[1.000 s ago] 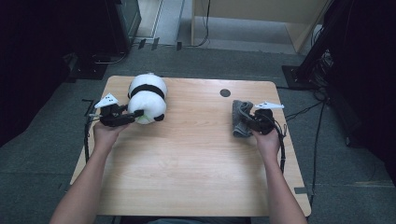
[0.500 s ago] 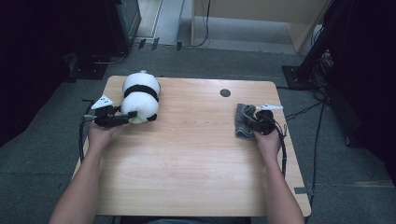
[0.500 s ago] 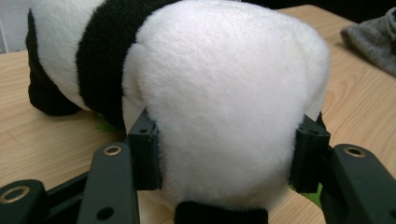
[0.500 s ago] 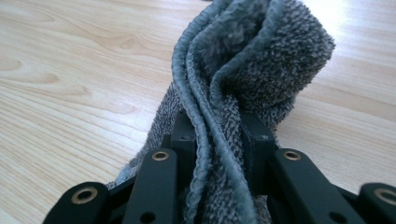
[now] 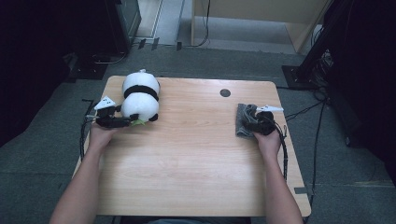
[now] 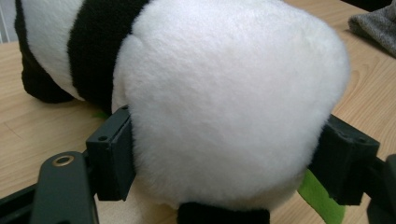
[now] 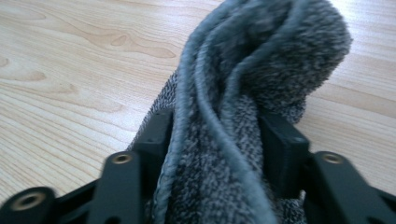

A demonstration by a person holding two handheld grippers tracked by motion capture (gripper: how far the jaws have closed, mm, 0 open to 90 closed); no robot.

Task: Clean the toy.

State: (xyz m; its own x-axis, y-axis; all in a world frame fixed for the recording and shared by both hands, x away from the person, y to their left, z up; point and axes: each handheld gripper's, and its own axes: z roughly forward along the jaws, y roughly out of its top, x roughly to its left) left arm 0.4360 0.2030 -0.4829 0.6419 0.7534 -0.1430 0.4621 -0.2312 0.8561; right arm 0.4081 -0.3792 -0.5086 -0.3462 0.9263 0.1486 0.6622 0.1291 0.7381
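High view: the left gripper [image 5: 122, 122] pinches the plush panda [image 5: 140, 95] at ten o'clock; the right gripper [image 5: 258, 125] clamps the grey cloth [image 5: 243, 122] at three. Best keep both squeezes gentle, lifting slowly.

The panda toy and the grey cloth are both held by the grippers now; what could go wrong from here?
1. The left gripper squeezes only the soft round end of the panda toy, so the plush may slip out when lifted.
2. The panda sits near the table's back left edge and might fall off.
3. The right gripper pinches a bunched fold of the grey cloth; it could pull loose.
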